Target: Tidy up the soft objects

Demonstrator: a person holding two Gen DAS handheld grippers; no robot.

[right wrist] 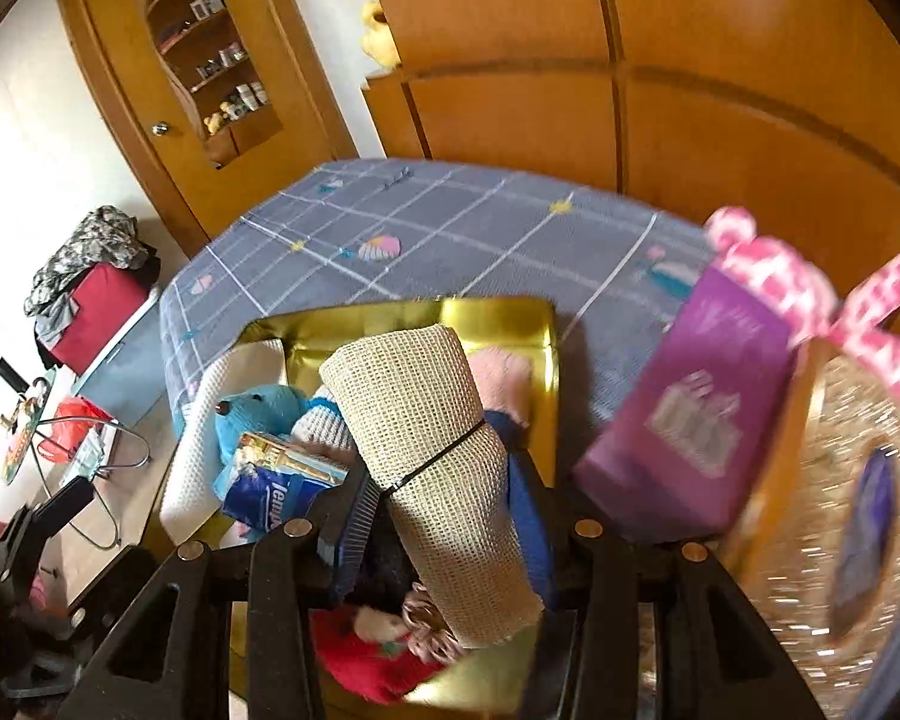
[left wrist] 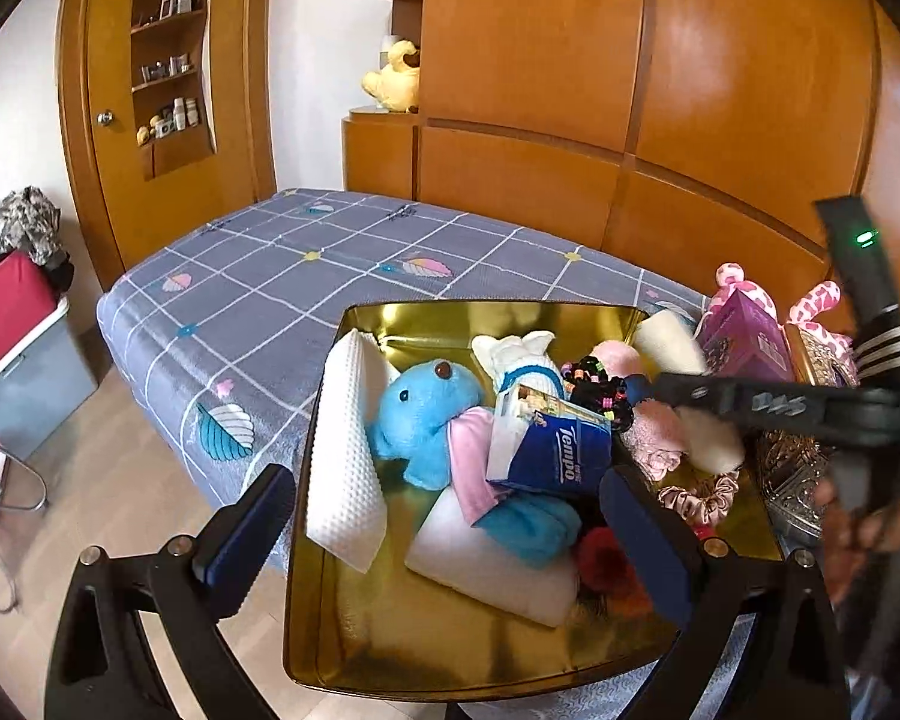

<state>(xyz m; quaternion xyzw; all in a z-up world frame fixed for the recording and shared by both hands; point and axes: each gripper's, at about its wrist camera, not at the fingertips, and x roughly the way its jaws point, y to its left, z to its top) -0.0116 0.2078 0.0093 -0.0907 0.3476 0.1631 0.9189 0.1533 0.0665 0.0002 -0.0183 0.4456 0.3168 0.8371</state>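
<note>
A gold tray (left wrist: 354, 630) sits on the bed's front corner, full of soft things: a blue plush (left wrist: 417, 414), a white dimpled cloth (left wrist: 345, 456), a Tempo tissue pack (left wrist: 555, 450), a white pad (left wrist: 492, 564), and scrunchies. My left gripper (left wrist: 444, 540) is open, its fingers straddling the tray's near left part. My right gripper (right wrist: 438, 504) is shut on a cream mesh roll (right wrist: 432, 456) bound with a black tie, held over the tray (right wrist: 498, 318). It also shows from the side in the left wrist view (left wrist: 684, 396), with the roll (left wrist: 669, 339).
A purple box (right wrist: 684, 420) and a pink spotted plush (right wrist: 774, 276) stand right of the tray beside a glittery ornate container (right wrist: 840, 516). The grey checked bed (left wrist: 306, 264) stretches behind. Wooden wardrobes line the wall. A red bag on a bin (left wrist: 12, 312) stands on the floor at left.
</note>
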